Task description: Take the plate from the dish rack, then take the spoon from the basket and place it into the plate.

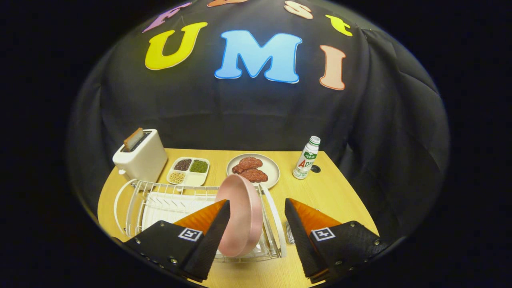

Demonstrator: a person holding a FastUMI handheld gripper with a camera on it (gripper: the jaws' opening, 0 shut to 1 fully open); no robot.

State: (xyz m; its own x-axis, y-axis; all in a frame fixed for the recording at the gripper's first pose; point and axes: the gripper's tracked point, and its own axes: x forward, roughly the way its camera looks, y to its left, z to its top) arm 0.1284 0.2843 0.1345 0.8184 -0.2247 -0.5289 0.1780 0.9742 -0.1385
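Two tool (257, 210) fingers spread wide, one half-hiding the upright pink plate (240, 216) in its dish rack (132, 200).

A: Is there any writing to read?
B: None legible; a printed label wraps the bottle (306, 158); a square coded marker sits on each spread finger of the gripper (257, 201).

- One pink plate (240, 216), standing on edge in the rack.
- One wire rack (160, 200).
- One toaster (142, 158) with one slice of toast (133, 138).
- One divided tray (189, 171), four sections.
- One grey plate (272, 168) with two pieces of meat (250, 169).
- One bottle (306, 158).
- One tool (257, 232), two fingers spread apart.
- One worktop (336, 192).
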